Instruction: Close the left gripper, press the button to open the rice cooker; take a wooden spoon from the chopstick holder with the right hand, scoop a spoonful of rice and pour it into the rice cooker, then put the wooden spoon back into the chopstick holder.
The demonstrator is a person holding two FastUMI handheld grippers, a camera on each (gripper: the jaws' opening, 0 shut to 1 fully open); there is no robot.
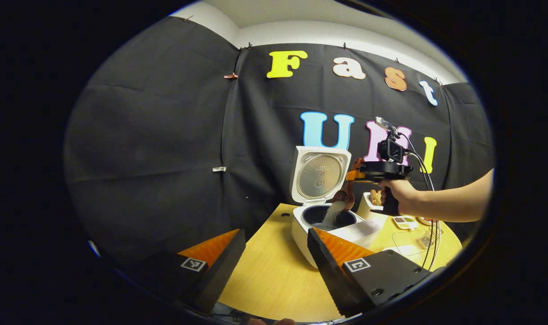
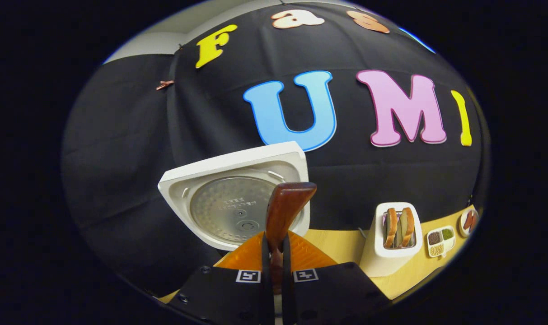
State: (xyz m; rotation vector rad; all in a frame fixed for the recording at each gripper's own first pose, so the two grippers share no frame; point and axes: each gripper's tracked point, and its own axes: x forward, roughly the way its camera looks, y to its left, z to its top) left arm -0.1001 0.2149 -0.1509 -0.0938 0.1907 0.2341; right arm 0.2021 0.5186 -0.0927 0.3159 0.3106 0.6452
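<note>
In the left gripper view the white rice cooker (image 1: 301, 230) stands on the table with its lid (image 1: 320, 175) up. A hand holds my right gripper (image 1: 354, 175) just right of the lid. It grips a wooden spoon (image 1: 344, 197) tipped over the pot, and white rice (image 1: 333, 212) streams into the dark inner pot (image 1: 321, 219). My left gripper (image 1: 274, 266) hangs back near the table's front, fingers wide apart and holding nothing. In the right gripper view my right gripper (image 2: 276, 262) is shut on the spoon's handle (image 2: 286, 207), in front of the open lid (image 2: 231, 205). The white chopstick holder (image 2: 393, 253) stands to the right.
A wooden table (image 1: 264, 271) carries everything. A white container (image 1: 362, 230) lies just right of the cooker. A small divided seasoning tray (image 2: 438, 237) and a little dish (image 2: 469, 221) sit beyond the holder. A clear box (image 1: 414, 243) and the gripper's cables (image 1: 429, 234) are at the right.
</note>
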